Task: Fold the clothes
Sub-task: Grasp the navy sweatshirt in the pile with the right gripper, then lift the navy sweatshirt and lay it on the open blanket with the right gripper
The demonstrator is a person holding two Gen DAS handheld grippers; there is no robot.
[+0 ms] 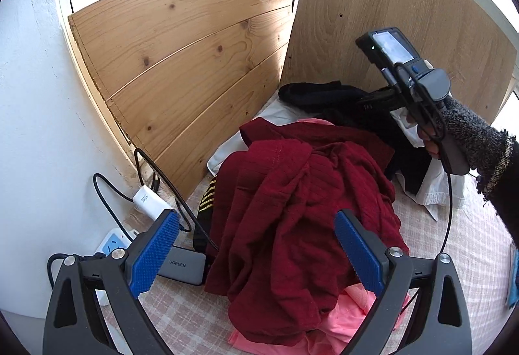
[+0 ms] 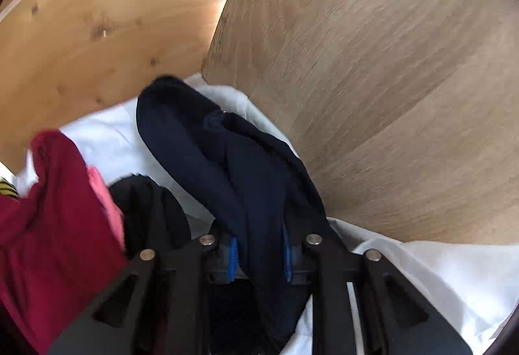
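A heap of clothes lies on the checked bedding (image 1: 454, 241). On top is a dark red garment (image 1: 301, 209), with a pink one (image 1: 340, 322) under its near edge. My left gripper (image 1: 256, 244) hovers open over the red garment, its blue pads spread wide with nothing between them. Farther back, my right gripper (image 1: 366, 102), held by a hand in a grey knit sleeve (image 1: 470, 134), reaches into a dark navy garment (image 1: 324, 95). In the right wrist view that gripper (image 2: 259, 254) is shut on the navy garment (image 2: 227, 166), which bunches up between its pads over a white cloth (image 2: 107, 140).
Wooden boards (image 1: 194, 63) stand along the back and the right (image 1: 405, 14) of the bed. At the left wall lie a power strip (image 1: 113, 241), a white charger (image 1: 149, 199), black cables and a grey UGREEN box (image 1: 185, 267). A black garment (image 2: 146, 209) sits beside the red one.
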